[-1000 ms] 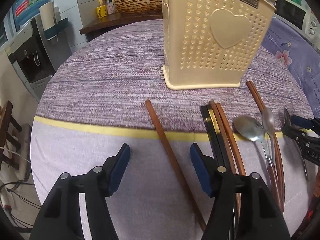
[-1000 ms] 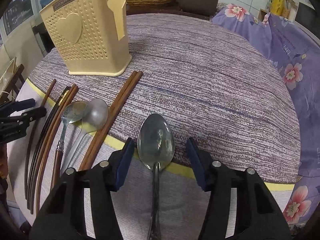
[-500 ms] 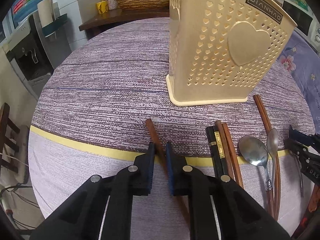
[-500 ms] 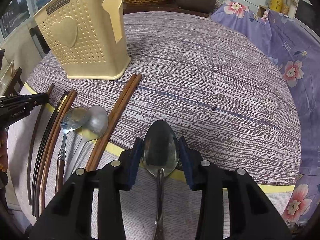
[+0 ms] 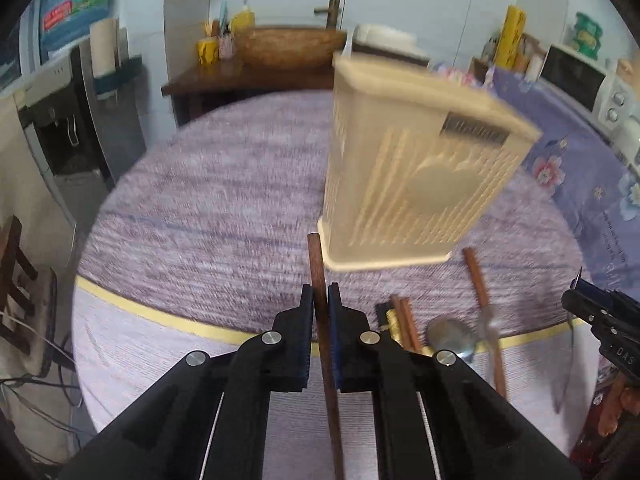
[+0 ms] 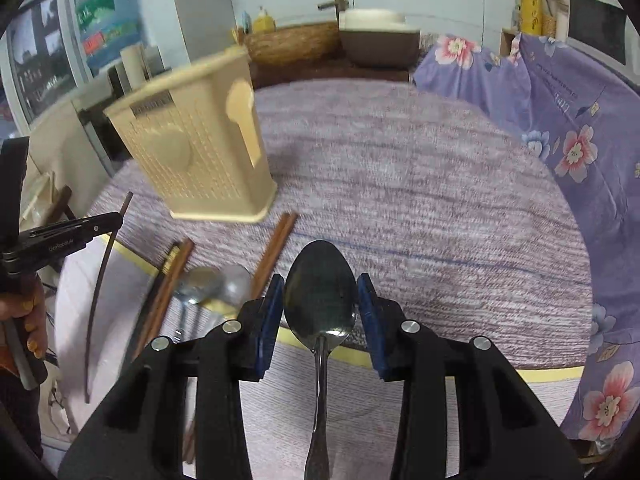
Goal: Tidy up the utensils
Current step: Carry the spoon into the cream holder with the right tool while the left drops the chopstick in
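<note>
My left gripper [image 5: 320,300] is shut on a brown chopstick [image 5: 316,260] and holds it lifted above the table; it shows too in the right wrist view [image 6: 102,264]. My right gripper [image 6: 320,300] is shut on the bowl of a steel spoon [image 6: 320,304], also lifted. The cream perforated utensil holder [image 5: 404,184] stands on the purple tablecloth, just ahead and right of the left gripper; in the right wrist view the holder [image 6: 192,160] is ahead and left. More chopsticks [image 6: 276,248] and two spoons [image 6: 216,286] lie on the cloth.
A round table with a purple cloth [image 6: 420,184] and a yellow stripe. A floral purple cover [image 6: 560,120] lies to the right. A wooden side table with a basket [image 5: 288,44] stands behind. A chair [image 5: 16,280] is at the left.
Both grippers closed, the left on the chopstick and the right on the spoon, then rose off the table with them. The view is blurred from motion.
</note>
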The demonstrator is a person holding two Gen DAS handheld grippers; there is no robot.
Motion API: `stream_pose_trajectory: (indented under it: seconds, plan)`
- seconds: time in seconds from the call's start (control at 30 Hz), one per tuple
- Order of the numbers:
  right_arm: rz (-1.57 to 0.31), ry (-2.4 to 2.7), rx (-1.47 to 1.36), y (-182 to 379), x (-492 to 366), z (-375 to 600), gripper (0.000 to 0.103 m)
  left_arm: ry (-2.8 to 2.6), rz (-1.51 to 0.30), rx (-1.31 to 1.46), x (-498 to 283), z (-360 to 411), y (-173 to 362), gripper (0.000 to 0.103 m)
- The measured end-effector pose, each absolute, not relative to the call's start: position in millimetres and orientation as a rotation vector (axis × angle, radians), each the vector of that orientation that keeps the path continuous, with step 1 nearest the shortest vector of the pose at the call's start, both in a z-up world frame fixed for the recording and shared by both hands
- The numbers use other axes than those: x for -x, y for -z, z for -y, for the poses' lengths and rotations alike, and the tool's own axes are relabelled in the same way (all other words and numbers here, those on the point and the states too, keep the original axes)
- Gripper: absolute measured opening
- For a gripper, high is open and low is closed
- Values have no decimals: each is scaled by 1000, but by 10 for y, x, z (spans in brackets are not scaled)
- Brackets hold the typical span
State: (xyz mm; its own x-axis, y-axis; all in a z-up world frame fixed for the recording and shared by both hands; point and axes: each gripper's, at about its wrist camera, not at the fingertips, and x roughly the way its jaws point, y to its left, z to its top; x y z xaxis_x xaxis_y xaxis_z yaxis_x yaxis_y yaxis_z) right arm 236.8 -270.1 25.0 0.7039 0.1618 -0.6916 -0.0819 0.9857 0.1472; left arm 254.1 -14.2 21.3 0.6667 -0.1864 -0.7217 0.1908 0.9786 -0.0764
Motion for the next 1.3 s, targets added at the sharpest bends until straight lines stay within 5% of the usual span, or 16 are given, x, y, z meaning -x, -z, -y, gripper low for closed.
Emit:
stream_pose_trajectory:
  seconds: [0.3, 0.87, 1.3]
  plan:
    - [-643, -148, -89, -839, -2072, 2655, 38, 248, -579, 49, -2207, -73, -1056, 8]
    - [-606, -226, -85, -987, -2145, 2553, 38, 242, -490, 74, -2149, -288, -1365, 8]
    - [-325, -293, -90, -2353, -2820, 2192, 38, 276, -216, 158, -2531, -147, -2671, 8]
